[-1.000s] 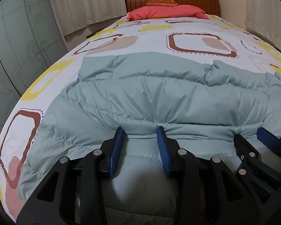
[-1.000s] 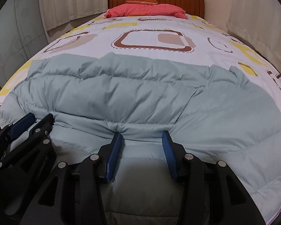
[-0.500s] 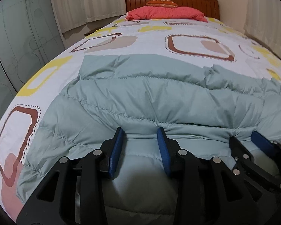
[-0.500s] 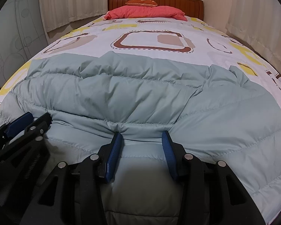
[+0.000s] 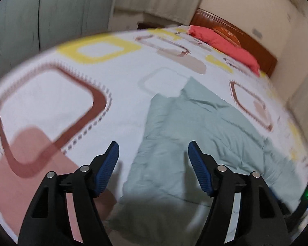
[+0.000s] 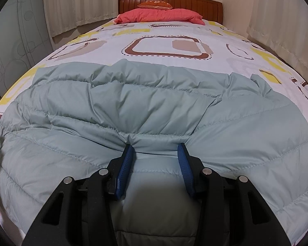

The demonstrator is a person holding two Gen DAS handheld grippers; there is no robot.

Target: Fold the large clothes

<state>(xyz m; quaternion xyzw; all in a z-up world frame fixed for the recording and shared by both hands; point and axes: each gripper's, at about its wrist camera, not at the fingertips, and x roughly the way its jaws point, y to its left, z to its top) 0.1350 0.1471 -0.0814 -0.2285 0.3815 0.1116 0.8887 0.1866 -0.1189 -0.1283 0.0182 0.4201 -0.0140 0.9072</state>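
**Q:** Where the pale green quilted jacket (image 6: 154,110) lies across the foot end of the bed (image 6: 168,32), how does it sit relative to each tool?

**A:** The right gripper (image 6: 155,149) sits at the jacket's near hem, jaws partly open, with a puckered ridge of fabric between the blue pads (image 6: 126,160); whether they pinch it firmly cannot be told. The left gripper (image 5: 153,153) hangs above the jacket's left side edge, jaws wide apart and empty, angled toward the bed's left edge.

**Q:** Which way does the long axis run?

**A:** In the right wrist view it runs side to side, parallel to the foot edge of the bed, well short of the red pillow (image 6: 160,14) at the headboard (image 6: 195,2). The right gripper is nearer the cloth; the left probably needs to descend onto the edge directly ahead of it.

**Q:** What of the material?

**A:** Puffy, stitched in horizontal channels, smooth and slightly glossy; it likely compresses and slips under the pads. The bedsheet (image 5: 51,94) below is flat, printed with rounded squares.
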